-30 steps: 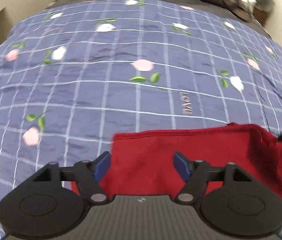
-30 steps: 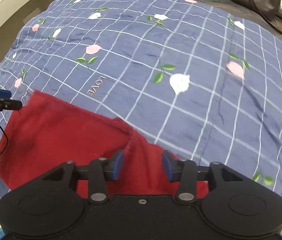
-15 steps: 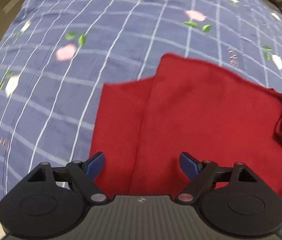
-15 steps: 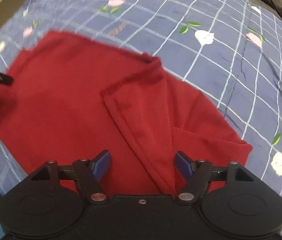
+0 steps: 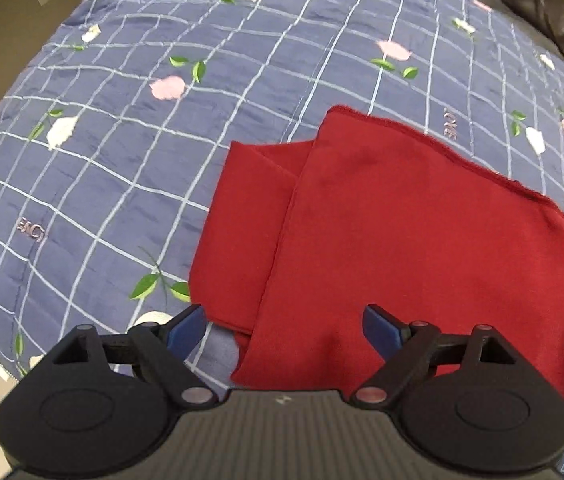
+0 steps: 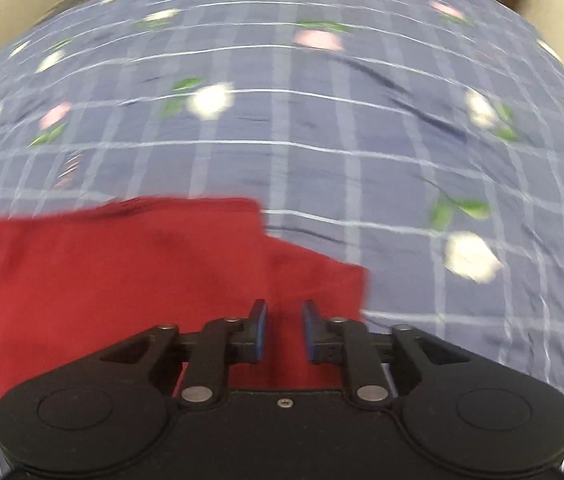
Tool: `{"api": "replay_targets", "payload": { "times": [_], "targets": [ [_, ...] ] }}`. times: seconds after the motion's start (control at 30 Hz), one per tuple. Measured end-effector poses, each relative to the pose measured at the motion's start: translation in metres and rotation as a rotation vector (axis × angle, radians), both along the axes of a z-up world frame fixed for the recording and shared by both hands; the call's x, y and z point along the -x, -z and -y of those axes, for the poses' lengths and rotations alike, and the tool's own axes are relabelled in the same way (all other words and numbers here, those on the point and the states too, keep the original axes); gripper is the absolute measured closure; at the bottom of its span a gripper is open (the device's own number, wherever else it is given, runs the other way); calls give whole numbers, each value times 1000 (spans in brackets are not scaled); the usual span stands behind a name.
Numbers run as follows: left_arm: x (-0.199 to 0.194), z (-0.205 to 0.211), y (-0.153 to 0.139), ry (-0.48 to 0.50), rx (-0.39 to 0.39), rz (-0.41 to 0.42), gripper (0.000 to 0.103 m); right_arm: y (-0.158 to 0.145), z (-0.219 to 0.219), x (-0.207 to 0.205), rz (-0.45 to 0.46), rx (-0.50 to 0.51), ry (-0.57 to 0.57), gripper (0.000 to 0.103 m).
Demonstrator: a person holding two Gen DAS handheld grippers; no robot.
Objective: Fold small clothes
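A dark red piece of soft cloth point(image 5: 401, 240) lies flat on the blue checked bedsheet with pink and white flowers point(image 5: 162, 152), with one part folded over another so that a narrow strip shows at its left side. The left gripper point(image 5: 285, 326) stands wide open above the near edge of the cloth and holds nothing. In the blurred right wrist view, the right gripper point(image 6: 284, 330) is nearly closed, with a narrow gap between the blue pads point(image 6: 260, 330); whether cloth is pinched there cannot be told.
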State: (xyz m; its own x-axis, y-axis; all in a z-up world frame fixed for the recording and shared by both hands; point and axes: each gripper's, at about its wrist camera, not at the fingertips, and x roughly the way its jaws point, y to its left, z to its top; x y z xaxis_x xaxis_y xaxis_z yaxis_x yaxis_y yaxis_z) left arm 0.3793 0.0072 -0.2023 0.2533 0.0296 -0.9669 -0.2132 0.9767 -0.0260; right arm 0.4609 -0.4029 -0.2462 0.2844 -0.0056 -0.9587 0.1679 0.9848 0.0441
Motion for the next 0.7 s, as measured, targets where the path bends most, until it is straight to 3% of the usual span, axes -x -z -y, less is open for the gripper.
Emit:
{"api": "replay_targets", "payload": {
  "times": [0.1,0.17,0.23,0.43,0.57,0.7],
  "targets": [
    [11,-3,-15,8,-5,37,12,-15,5,12,45,-30,53,70],
    [19,-6,-25,7,-6,62,10,-31,-2,24,89,-19,29,46],
    [29,-9,-35,5,-2,83,8,-47,-10,35,131,-14,5,31],
    [70,-14,-64,18,-8,152,1,-95,-48,93,249,-22,-41,3],
    [109,-16,-82,45,-29,193,1,-107,-77,156,283,-17,-40,1],
    [153,-18,-98,77,-40,222,1,-100,-98,215,236,-17,-71,1]
  ]
}}
